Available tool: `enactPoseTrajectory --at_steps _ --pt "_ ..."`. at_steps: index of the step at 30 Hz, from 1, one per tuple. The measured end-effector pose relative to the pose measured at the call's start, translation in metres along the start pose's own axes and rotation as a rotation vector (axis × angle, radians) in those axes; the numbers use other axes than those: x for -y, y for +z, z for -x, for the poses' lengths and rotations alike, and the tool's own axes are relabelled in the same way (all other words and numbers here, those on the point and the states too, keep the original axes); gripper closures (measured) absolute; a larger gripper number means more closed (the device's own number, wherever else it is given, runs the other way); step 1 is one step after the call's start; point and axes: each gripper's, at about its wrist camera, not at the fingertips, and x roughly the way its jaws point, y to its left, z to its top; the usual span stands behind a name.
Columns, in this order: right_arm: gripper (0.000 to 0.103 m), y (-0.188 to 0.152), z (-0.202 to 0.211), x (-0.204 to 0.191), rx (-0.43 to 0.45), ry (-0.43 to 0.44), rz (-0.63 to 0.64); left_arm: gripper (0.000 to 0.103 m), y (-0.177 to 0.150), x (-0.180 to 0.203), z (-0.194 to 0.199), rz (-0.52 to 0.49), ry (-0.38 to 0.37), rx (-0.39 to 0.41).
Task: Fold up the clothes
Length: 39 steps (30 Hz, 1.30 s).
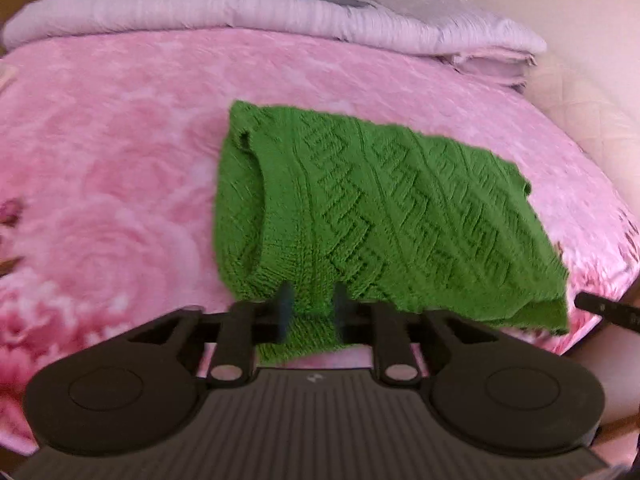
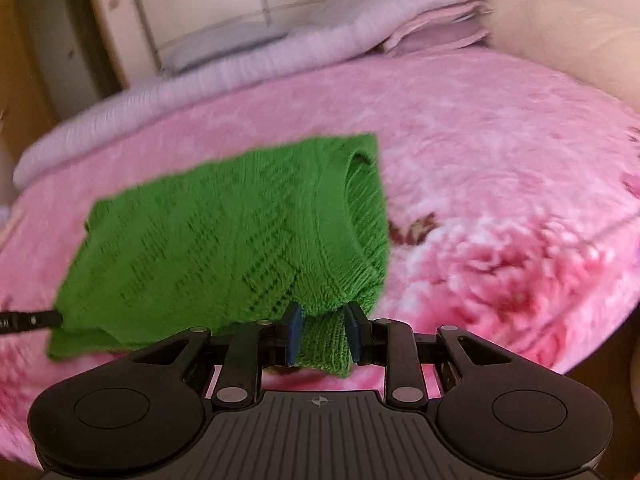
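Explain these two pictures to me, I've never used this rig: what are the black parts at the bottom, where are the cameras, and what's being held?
There is no robot arm. A person holds a two-finger clamp in each hand, and a wide-angle camera on each looks along its fingers. The black parts are those clamps. One picture comes from the left gripper, the other from the right gripper. A green sweater lies on a pink flowered blanket, with pale folded bedding behind. The right gripper pinches the sweater's near edge. The left gripper has knit between its fingers too, but whether it squeezes is unclear.
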Motion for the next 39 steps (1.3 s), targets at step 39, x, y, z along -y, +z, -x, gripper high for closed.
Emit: enactPoseTrajectory --at_steps 39 --pt "0.071 -0.016 0.101 -0.03 0.091 -0.034 0.0 0.063 -0.023 0.079 0.136 -0.186 0.076 0.134"
